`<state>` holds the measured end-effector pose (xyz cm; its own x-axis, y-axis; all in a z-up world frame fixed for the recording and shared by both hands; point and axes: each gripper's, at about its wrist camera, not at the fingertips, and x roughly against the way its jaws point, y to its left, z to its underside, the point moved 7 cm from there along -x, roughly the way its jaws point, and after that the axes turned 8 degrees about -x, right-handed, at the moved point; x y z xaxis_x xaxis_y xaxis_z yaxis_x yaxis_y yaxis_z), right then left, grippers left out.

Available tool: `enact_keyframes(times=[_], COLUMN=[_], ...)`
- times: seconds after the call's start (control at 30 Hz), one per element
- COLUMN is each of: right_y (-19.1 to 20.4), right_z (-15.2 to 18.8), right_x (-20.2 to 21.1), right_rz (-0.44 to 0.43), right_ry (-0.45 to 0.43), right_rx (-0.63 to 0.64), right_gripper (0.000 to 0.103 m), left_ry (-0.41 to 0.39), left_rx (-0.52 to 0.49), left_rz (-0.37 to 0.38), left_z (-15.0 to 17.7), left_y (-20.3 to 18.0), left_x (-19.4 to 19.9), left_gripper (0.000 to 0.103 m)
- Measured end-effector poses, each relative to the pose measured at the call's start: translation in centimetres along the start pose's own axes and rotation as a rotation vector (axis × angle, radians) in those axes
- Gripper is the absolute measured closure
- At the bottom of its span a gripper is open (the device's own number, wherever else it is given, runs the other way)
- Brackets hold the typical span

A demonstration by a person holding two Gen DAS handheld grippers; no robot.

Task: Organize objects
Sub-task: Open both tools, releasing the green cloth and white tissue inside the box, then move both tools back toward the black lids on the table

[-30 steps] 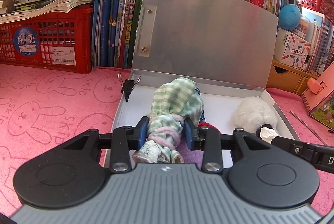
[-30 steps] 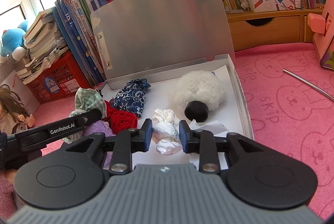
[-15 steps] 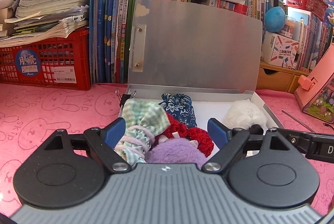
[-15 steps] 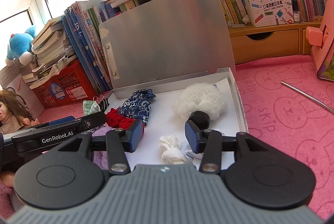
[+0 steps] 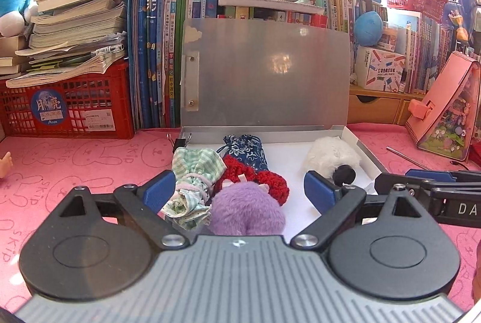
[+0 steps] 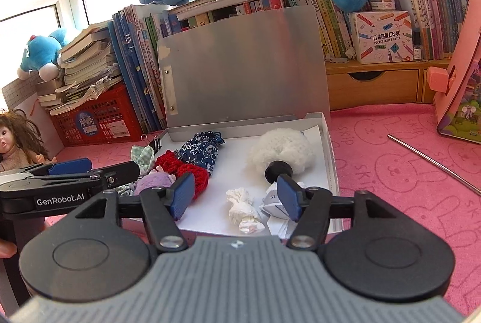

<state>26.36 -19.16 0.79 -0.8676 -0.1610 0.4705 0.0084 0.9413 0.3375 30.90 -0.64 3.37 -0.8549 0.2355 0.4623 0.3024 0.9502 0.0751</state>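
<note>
Green checked pouch (image 5: 197,169), crumpled tissue (image 6: 243,210), lying in open tray (image 6: 329,148)

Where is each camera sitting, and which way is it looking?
Left wrist: sits on the left gripper, looking forward over its open jaws at the green checked cloth and purple fluffy toy in the open box; the right gripper pokes in from the right.
Right wrist: sits on the right gripper, jaws open, looking at the crumpled tissue in the box; the left gripper pokes in from the left.
Both see the box, the white fluffy toy and the bookshelf.
</note>
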Motion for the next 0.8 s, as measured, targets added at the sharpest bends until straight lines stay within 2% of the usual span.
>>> enact_keyframes(times=[0.23, 0.8], right_y=[0.5, 1.5], right_z=[1.2, 4.7], right_x=[2.4, 8.4], right_rz=[-0.010, -0.056], right_ry=[-0.022, -0.064], right_rx=[0.023, 0.090], right_gripper=[0.022, 0.019], left_ry=[0.002, -0.024], left_rx=[-0.027, -0.033], left_rz=[0.010, 0.059], left_z=[1.5, 6.2], left_y=[-0.6, -2.6], left_x=[2.9, 10.5], left_gripper=[0.006, 0.006])
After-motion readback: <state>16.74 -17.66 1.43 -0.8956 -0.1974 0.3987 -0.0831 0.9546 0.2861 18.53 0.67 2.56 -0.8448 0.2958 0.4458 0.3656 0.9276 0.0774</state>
